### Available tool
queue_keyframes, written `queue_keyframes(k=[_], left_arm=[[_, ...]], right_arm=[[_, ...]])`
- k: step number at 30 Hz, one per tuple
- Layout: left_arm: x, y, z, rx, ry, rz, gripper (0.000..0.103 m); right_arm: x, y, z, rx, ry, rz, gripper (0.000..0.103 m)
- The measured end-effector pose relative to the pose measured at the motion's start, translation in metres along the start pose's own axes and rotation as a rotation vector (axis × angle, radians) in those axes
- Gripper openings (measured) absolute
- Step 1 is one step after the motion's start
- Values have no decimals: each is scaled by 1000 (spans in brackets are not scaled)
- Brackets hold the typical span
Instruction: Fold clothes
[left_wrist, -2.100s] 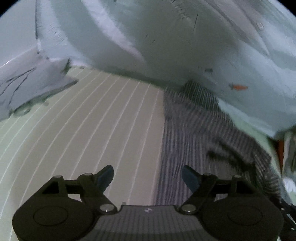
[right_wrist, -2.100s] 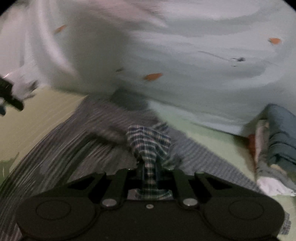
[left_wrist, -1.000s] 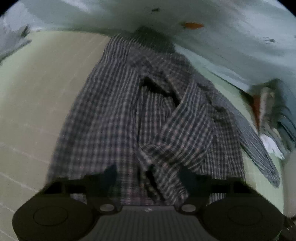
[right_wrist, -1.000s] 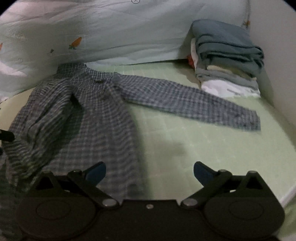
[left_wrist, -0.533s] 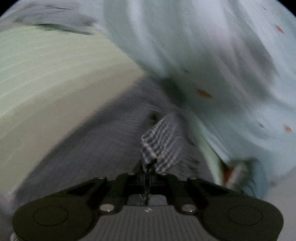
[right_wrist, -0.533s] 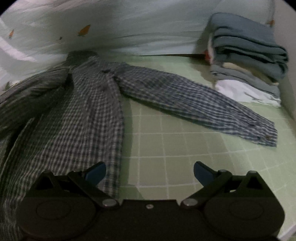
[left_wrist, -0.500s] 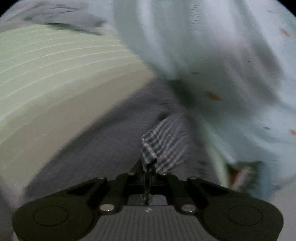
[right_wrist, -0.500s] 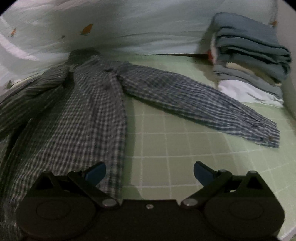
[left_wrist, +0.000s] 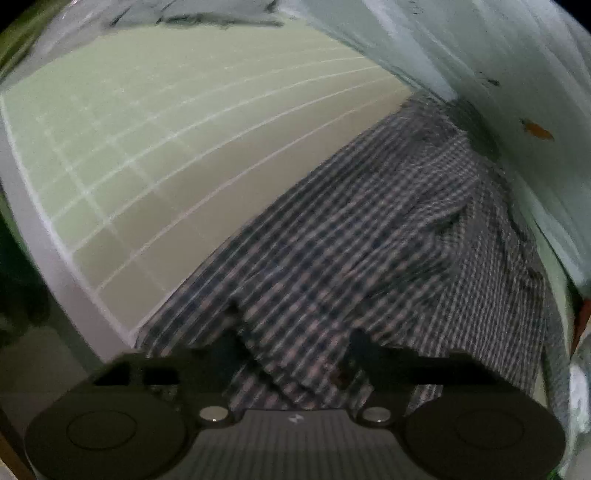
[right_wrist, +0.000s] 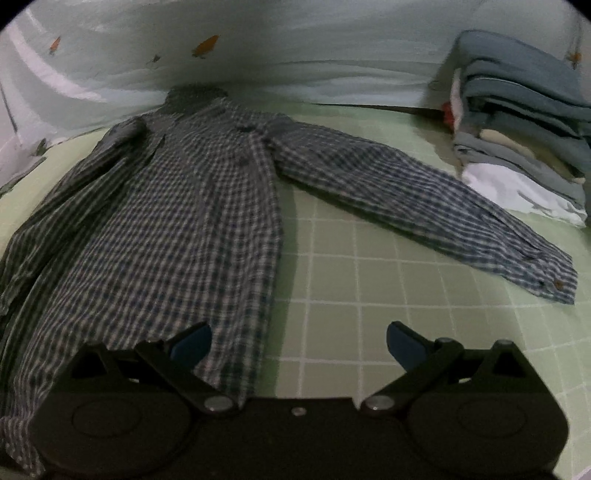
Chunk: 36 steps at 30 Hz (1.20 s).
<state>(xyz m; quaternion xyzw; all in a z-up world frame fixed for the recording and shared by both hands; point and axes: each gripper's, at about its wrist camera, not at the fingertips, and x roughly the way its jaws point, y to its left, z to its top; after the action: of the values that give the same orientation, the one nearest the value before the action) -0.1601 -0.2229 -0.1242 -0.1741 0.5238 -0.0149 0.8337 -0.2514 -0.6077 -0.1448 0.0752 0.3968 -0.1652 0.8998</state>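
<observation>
Checked shirt (right_wrist: 192, 229) spread flat on green grid sheet (right_wrist: 369, 295), centre-left of right wrist frame; one sleeve (right_wrist: 424, 199) stretched toward right edge, likely laid out for folding. Right gripper (right_wrist: 297, 338) spread wide, empty, low centre above hem. Left gripper (left_wrist: 291, 350) blurred (fingers apart, seemingly straddling cloth). Folded stack (right_wrist: 517, 122) upper right; no containers.

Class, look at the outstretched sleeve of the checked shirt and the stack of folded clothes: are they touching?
Apart. The right wrist view shows a strip of green mat between the sleeve and the stack of folded clothes.
</observation>
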Motion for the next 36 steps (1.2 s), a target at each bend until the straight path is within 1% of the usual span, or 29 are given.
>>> queue_keyframes(k=[2,4,9,13,16,18,19,23,26,28,32,36], left_arm=[[-2,-12,1,51,-13,8,80],[-1,-25,3,105,-19,23,85],[3,-54,6,241,-18,45,87],[3,-71,5,343,-6,60,88],[5,-80,6,398,1,78,88],[6,-83,8,413,1,93,88],[7,-85,8,420,1,100,88],[8,-87,12,442,1,129,88],[6,-87,16,440,-1,144,88],[4,-85,18,436,-1,151,88],[4,-82,22,440,1,160,89],[3,-79,26,450,0,166,89]], right_arm=[[-1,-6,0,28,-4,-10,102],[-1,-13,0,58,-7,-20,102],[3,-33,3,152,-15,-50,102],[11,-55,7,234,-22,-104,102],[18,-74,10,271,-22,-193,102],[21,-85,13,297,-21,-268,102],[21,-93,13,327,-25,-290,102],[23,-125,13,462,-33,-338,102],[27,-140,12,502,-25,-380,102],[29,-149,12,531,-33,-394,102],[29,-166,14,592,-62,-394,102],[30,-179,22,612,-106,-398,102]])
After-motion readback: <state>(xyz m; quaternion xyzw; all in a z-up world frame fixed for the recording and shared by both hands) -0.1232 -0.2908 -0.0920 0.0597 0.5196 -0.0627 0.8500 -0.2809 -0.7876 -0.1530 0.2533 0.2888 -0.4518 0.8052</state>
